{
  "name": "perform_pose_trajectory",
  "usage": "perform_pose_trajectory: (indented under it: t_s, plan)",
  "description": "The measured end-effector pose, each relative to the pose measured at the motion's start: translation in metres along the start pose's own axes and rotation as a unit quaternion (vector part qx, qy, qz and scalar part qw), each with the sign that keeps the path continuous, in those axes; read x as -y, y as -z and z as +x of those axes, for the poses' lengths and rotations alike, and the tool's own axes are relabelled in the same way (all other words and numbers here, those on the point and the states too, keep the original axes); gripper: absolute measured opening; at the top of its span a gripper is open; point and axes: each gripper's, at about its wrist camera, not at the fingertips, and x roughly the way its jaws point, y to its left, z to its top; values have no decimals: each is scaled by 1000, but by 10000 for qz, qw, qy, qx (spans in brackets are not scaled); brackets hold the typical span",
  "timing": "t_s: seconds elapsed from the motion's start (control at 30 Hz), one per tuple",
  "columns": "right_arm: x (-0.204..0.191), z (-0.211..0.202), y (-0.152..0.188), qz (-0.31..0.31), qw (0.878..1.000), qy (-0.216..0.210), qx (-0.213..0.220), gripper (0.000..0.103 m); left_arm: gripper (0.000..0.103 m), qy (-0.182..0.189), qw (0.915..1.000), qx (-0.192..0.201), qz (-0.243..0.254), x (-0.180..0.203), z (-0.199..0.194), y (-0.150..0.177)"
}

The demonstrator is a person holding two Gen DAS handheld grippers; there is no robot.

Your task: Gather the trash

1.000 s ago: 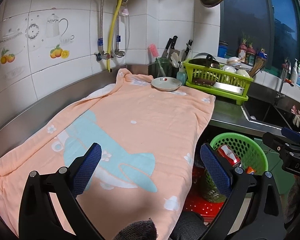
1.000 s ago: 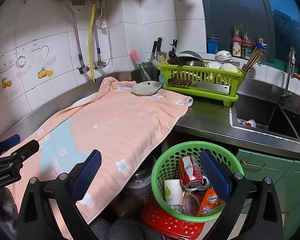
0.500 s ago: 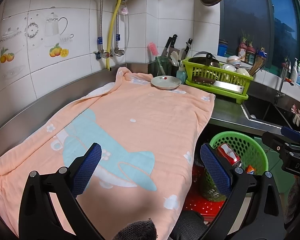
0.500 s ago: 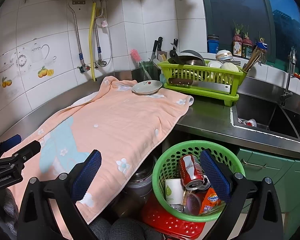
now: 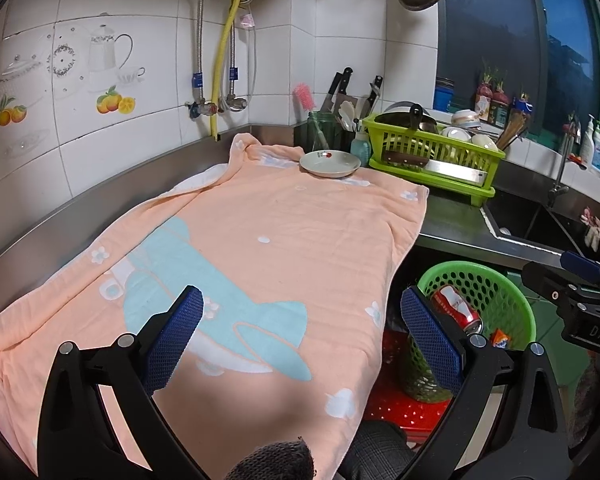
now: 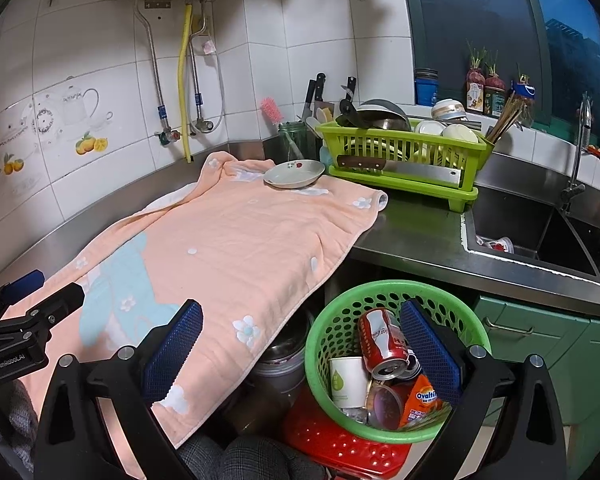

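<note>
My left claw (image 5: 300, 336) hangs wide open over the peach towel (image 5: 260, 248) with nothing between its blue pads — it touches nothing. My right claw (image 6: 300, 344) is spread just as wide and grips nothing either; its left pad sits over the towel's hanging edge, its right pad over the green basket (image 6: 328, 344).

The towel covers most of the steel bench (image 6: 412, 232), draped off its front edge. On its far end rests a small white dish (image 6: 294, 174), just beside a lime dish rack (image 6: 404, 148) with a cleaver laid along its front. Knives and a pink brush stand in the tiled corner. Right of the rack the bench runs to a sink (image 6: 540, 236), green cabinet doors below, a dark window above.

The basket stands low in front of the bench on a red perforated tray (image 6: 340, 444). In it lies the trash: a crushed red soda can (image 6: 382, 344) on top, long axis tilted, its opened end pointing down toward me and rightward; a white paper cup (image 6: 348, 380) upright beside it; an orange Ovaltine packet (image 6: 422, 398) at the right.
</note>
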Motion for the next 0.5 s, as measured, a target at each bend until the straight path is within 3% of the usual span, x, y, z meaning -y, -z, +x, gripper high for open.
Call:
perform_pose_trajectory:
  t_s: [0.5]
  plan:
    - [-2,1,1,-10,10000,28,-5,96,98,-18,10000,-4,-11,2,2,1]
